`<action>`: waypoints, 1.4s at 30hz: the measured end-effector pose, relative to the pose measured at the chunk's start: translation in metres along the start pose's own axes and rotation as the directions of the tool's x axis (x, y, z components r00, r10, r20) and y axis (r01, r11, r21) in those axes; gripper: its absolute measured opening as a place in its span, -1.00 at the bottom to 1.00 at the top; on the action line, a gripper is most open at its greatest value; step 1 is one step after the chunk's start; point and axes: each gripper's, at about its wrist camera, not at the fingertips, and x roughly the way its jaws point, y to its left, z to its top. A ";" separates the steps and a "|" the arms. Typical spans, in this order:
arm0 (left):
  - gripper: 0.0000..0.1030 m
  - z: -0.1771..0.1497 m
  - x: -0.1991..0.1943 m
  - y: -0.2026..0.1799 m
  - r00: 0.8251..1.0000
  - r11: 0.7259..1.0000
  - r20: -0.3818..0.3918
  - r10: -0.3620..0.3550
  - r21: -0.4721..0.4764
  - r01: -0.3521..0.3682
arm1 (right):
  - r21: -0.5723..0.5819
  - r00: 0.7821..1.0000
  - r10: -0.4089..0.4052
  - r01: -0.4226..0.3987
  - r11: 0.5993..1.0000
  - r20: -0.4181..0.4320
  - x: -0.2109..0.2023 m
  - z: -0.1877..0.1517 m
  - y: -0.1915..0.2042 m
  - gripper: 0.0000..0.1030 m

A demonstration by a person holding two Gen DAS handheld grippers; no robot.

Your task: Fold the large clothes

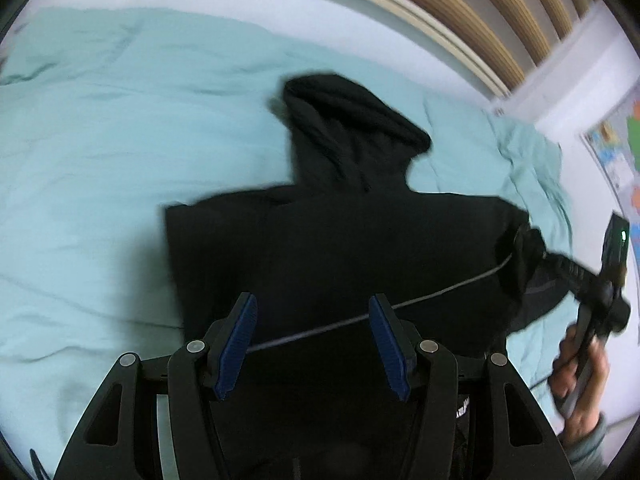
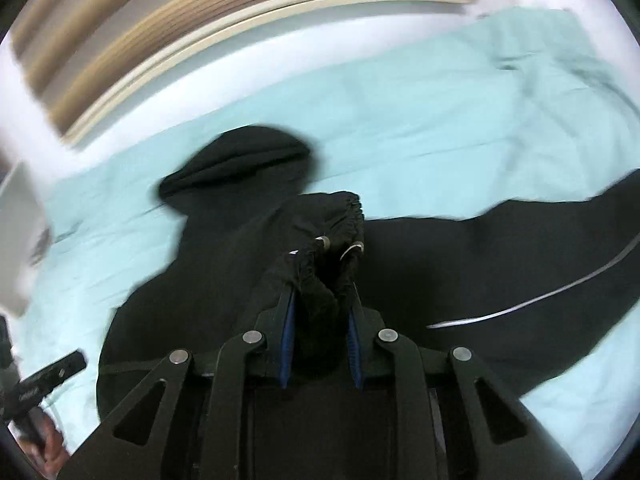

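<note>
A black hooded jacket [image 1: 340,240] lies on a light teal bed sheet [image 1: 100,140], hood pointing to the far side. My left gripper [image 1: 312,304] is open above the jacket's body, holding nothing. A grey cord [image 1: 440,294] runs across the jacket. My right gripper [image 2: 322,284] is shut on the jacket's sleeve cuff [image 2: 344,216] and holds it lifted over the body. The right gripper also shows at the right of the left wrist view [image 1: 532,248], with the sleeve bunched in it.
A wooden slatted headboard [image 1: 460,20] and a white wall band stand beyond the bed. A colourful poster [image 1: 616,148] is on the wall at right. The sheet [image 2: 440,120] is wrinkled around the jacket. The left gripper's handle [image 2: 44,384] shows low left.
</note>
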 end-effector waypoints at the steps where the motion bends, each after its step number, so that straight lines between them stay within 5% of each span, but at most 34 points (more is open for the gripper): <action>1: 0.16 -0.002 0.012 -0.005 1.000 1.000 -0.024 -0.012 0.013 0.012 | 0.019 0.999 -0.021 0.022 1.000 -0.024 0.008 0.001 -0.017 -0.50; 4: 0.16 -0.009 0.061 -0.021 0.995 0.997 -0.099 0.007 0.073 0.000 | 0.020 0.992 -0.053 0.055 0.998 -0.118 0.040 -0.011 -0.040 -0.50; 8: 0.15 -0.022 0.117 -0.017 0.972 0.981 -0.169 0.163 0.135 -0.140 | -0.009 0.953 -0.135 0.138 0.990 -0.270 0.093 -0.051 -0.065 -0.48; 14: 0.15 -0.021 0.122 -0.019 0.965 0.973 -0.176 0.195 0.158 -0.168 | 0.095 0.944 -0.076 0.112 0.989 -0.320 0.104 -0.064 -0.091 -0.33; 17: 0.15 -0.018 0.107 -0.022 0.968 0.977 -0.175 0.178 0.146 -0.153 | 0.099 0.941 -0.094 0.133 0.986 -0.324 0.083 -0.058 -0.088 -0.01; 25: 0.16 -0.018 0.068 -0.043 0.987 0.998 -0.156 -0.042 0.036 0.048 | -0.006 0.980 -0.059 0.059 0.998 -0.189 0.026 -0.045 -0.031 0.14; 28: 0.16 -0.027 0.087 -0.046 0.980 0.999 -0.201 0.001 0.050 0.010 | -0.098 0.972 -0.078 0.058 0.993 -0.220 0.044 -0.057 -0.009 0.14; 33: 0.15 -0.036 0.127 -0.042 0.956 0.998 -0.286 0.060 0.049 -0.048 | -0.136 0.929 -0.164 0.125 0.983 -0.331 0.103 -0.096 -0.018 0.10; 37: 0.15 -0.032 0.109 -0.052 0.960 0.996 -0.271 0.076 0.056 -0.063 | -0.109 0.927 -0.165 0.136 0.985 -0.336 0.084 -0.088 -0.014 0.11; 42: 0.15 -0.045 0.052 -0.058 0.977 1.000 -0.210 0.023 0.022 -0.019 | -0.005 0.954 -0.048 0.049 0.999 -0.298 0.024 -0.084 -0.015 0.12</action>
